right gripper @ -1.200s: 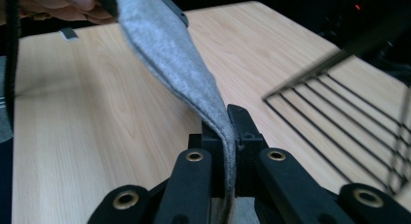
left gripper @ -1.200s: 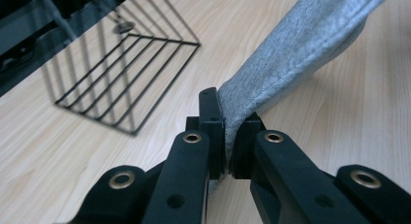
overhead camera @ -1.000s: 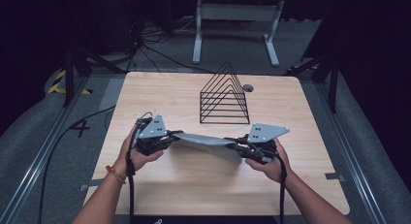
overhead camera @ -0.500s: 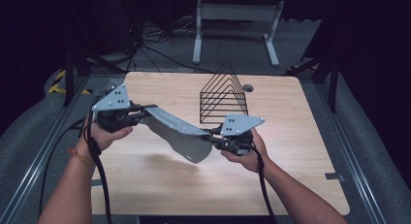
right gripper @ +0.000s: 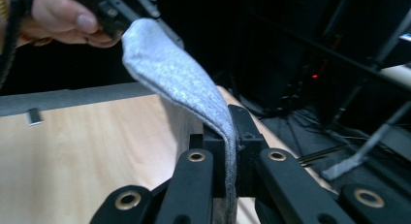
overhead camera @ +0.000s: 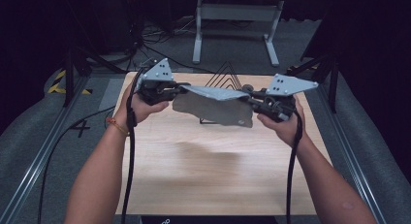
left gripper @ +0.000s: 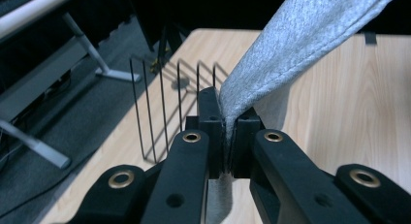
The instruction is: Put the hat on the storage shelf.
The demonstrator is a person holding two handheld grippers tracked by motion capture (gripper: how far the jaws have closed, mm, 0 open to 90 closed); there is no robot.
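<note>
1. The left gripper [overhead camera: 180, 90] has its jaws clamped tight on one end of a grey cloth [overhead camera: 215, 105]. In the left gripper view [left gripper: 225, 132] the fabric [left gripper: 295, 44] is pinched between the two black pads, with almost no gap left beside it.
2. From that pinch the cloth runs up toward 1 o'clock in the left gripper view, its stitched hem along the lower edge, and a short tail hangs below the pads.
3. The right gripper [overhead camera: 252, 99] is likewise closed hard on the opposite end of the cloth. In the right gripper view [right gripper: 231, 136] the fabric [right gripper: 179, 83] is folded over the pads and squeezed between them.
4. From there it climbs toward 11 o'clock to the other gripper [right gripper: 118, 15], held in the person's left hand [right gripper: 63, 18].
5. In the high view the cloth spans between the two grippers, its top edge nearly taut and level, the rest drooping below the right half.
6. It hangs clear of the table [overhead camera: 218, 175], with a soft shadow on the wood at 6 o'clock from it.
7. A wire rack [overhead camera: 225, 73] stands on the table beyond the cloth, at 12 o'clock, partly hidden by it. In the left gripper view its thin uprights [left gripper: 160, 107] rise at 10 o'clock from the pads.
8. Both hands grasp the gripper bodies from below, left hand [overhead camera: 140, 107] at 9 o'clock of the cloth, right hand [overhead camera: 283, 124] at 3 o'clock; a black cable [overhead camera: 130, 156] trails down along the left forearm.
</note>
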